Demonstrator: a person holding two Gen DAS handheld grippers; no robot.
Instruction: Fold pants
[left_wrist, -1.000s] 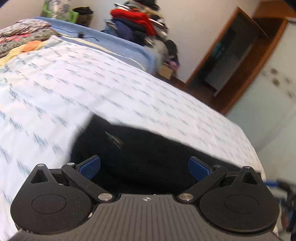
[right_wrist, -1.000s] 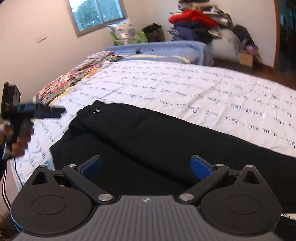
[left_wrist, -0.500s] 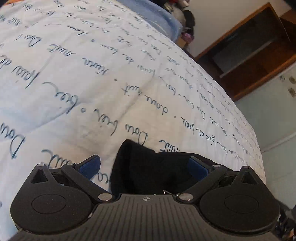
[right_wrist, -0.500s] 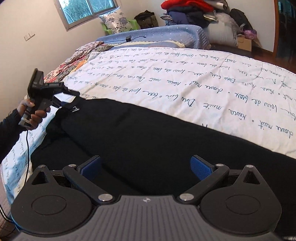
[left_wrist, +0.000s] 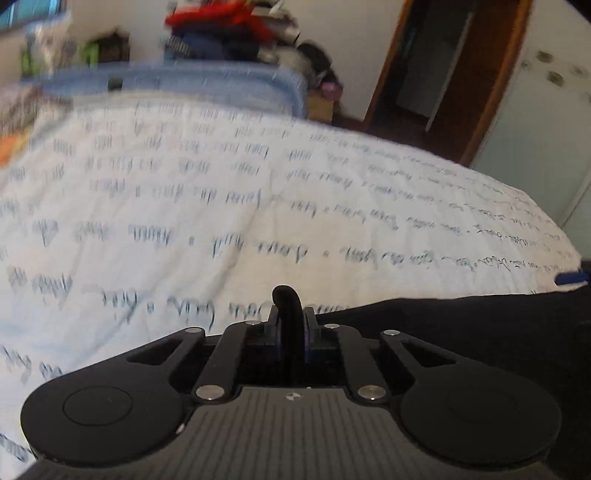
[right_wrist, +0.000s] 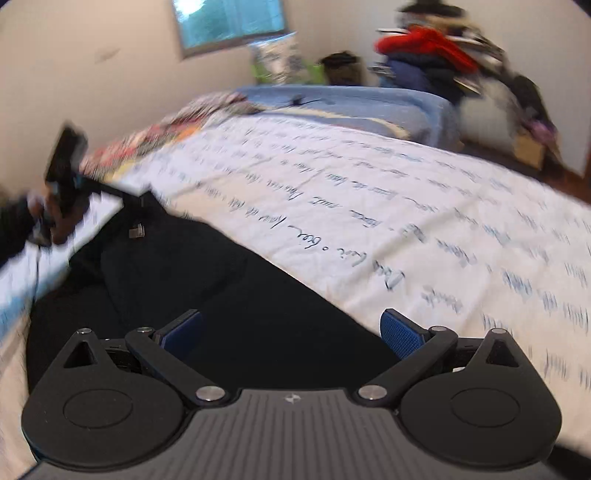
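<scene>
- Left gripper fingers clamped on a fold of the black pants.
- Right gripper fingers stood apart over soft dark cloth on the script-printed bed.

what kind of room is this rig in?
Most likely a home bedroom. A bed with a white script-printed cover fills the view, black pants lie on it, a pile of clothes sits behind, and a window is set in the wall.
</scene>
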